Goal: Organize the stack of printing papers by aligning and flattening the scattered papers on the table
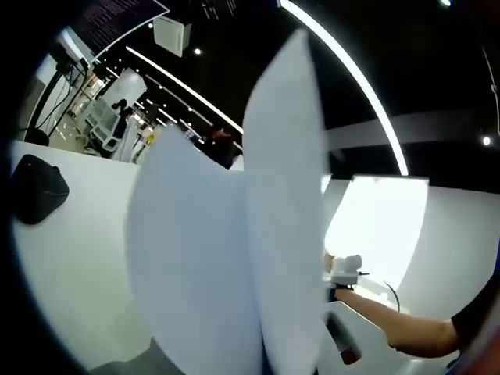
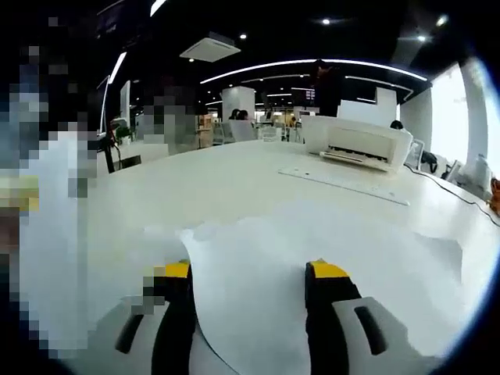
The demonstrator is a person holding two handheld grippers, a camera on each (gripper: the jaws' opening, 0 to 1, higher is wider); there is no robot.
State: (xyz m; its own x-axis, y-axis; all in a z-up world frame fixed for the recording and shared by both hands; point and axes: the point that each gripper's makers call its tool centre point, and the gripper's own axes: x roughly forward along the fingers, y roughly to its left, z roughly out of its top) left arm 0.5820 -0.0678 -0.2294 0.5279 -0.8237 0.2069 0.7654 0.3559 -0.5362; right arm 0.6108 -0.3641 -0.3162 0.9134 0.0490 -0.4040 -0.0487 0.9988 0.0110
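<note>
The left gripper's jaws are hidden behind upright white printing sheets, likely lifted to square edges; grip unclear. The right gripper spreads open over flat white paper on the near table.

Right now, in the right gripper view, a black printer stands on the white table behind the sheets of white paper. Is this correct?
Not quite: the right gripper view shows a white printer, not black. It does stand on the white table, behind the white paper sheets.

Open-plan office. White table with printer and keyboard at far right; dark ceiling with curved light strips; desks and chairs far behind.
</note>
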